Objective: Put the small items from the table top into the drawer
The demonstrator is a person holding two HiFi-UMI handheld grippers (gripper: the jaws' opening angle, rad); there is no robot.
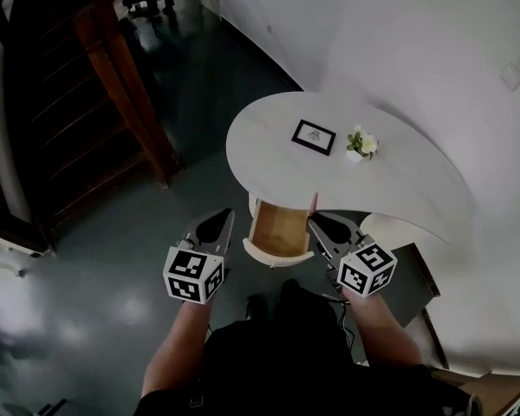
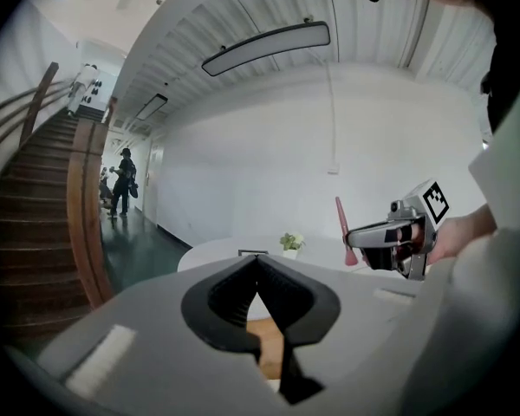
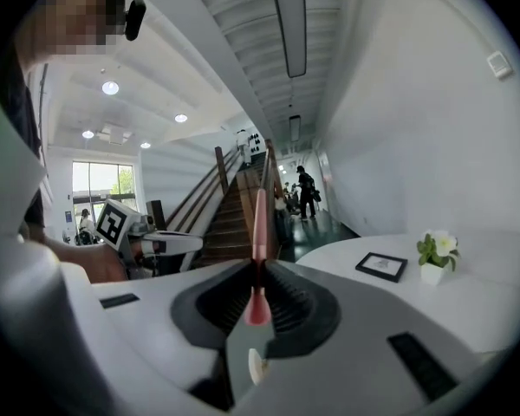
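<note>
My right gripper [image 1: 313, 218] is shut on a slim pink pen [image 3: 258, 258], which sticks up between its jaws; in the left gripper view the pink pen [image 2: 342, 230] shows at the tip of that gripper [image 2: 364, 237]. My left gripper [image 1: 229, 220] is shut with nothing in it, its jaws [image 2: 258, 263] pressed together. Both hover by the open wooden drawer [image 1: 278, 230] under the white table [image 1: 260, 159]. On the table top stand a black picture frame [image 1: 314, 136] and a small potted plant [image 1: 361, 144], also seen as frame [image 3: 381, 266] and plant [image 3: 435, 256].
A wooden staircase [image 1: 113, 76] rises at the left over a dark floor [image 1: 199, 68]. A white curved wall [image 1: 399, 33] backs the table. A person [image 2: 123, 178] stands far down the corridor.
</note>
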